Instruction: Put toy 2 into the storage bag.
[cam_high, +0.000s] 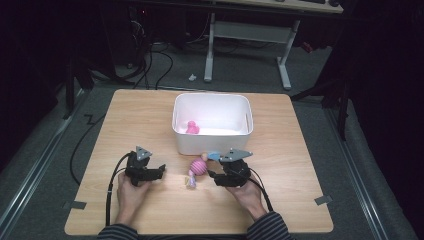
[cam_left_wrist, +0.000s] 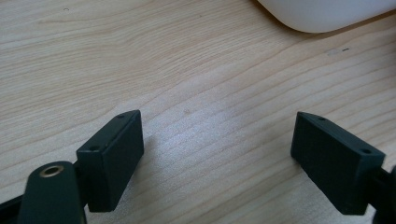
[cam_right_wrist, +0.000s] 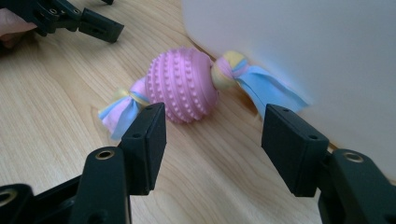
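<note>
A pink studded ball toy (cam_high: 198, 166) (cam_right_wrist: 182, 91) with knotted cloth tails lies on the wooden table (cam_high: 150, 115) against the front wall of a white bin (cam_high: 212, 142) (cam_right_wrist: 299, 51). My right gripper (cam_high: 214, 175) (cam_right_wrist: 212, 147) is open just short of the ball, its jaws apart with nothing between them. My left gripper (cam_high: 160, 171) (cam_left_wrist: 217, 158) is open over bare wood to the left of the toy. A small pink figure (cam_high: 192, 127) sits inside the bin.
The bin's corner (cam_left_wrist: 327, 14) shows at the top right of the left gripper view. The left gripper's fingers (cam_right_wrist: 100, 25) appear beyond the toy in the right gripper view. A desk frame (cam_high: 250, 35) stands on the floor behind the table.
</note>
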